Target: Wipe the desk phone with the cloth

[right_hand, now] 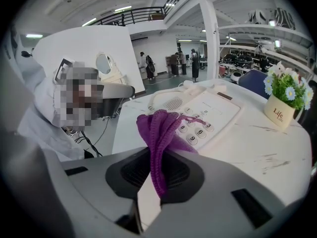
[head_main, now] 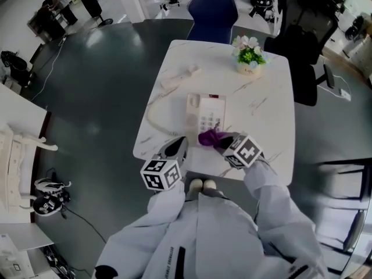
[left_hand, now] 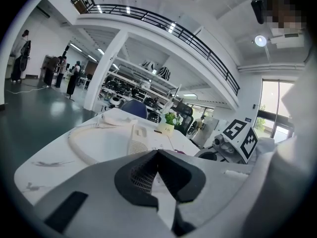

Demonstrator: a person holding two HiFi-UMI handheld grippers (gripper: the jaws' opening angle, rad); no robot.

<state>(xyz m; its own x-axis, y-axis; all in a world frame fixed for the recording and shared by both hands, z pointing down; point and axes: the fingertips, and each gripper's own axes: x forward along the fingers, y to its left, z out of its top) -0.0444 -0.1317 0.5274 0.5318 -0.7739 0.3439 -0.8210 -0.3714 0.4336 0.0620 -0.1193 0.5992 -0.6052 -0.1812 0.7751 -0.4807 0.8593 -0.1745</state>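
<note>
One white desk phone (head_main: 204, 114) sat mid-table on the single marble-topped table (head_main: 267, 97), its one coiled cord (head_main: 152, 112) looping off toward 9 o'clock. Of the two grippers, the right gripper (right_hand: 158, 157) was clamped on the one purple knitted cloth (right_hand: 161, 128), which bunched above its jaws at the phone's 6 o'clock edge, by the keypad. The left gripper (left_hand: 157, 155) had its jaws pressed together with nothing between them, at 7 o'clock from the phone and apart from it. One potted flower plant (head_main: 249, 56) stood at 1 o'clock, and one blue chair (head_main: 213, 10) at 12 o'clock beyond the table.
</note>
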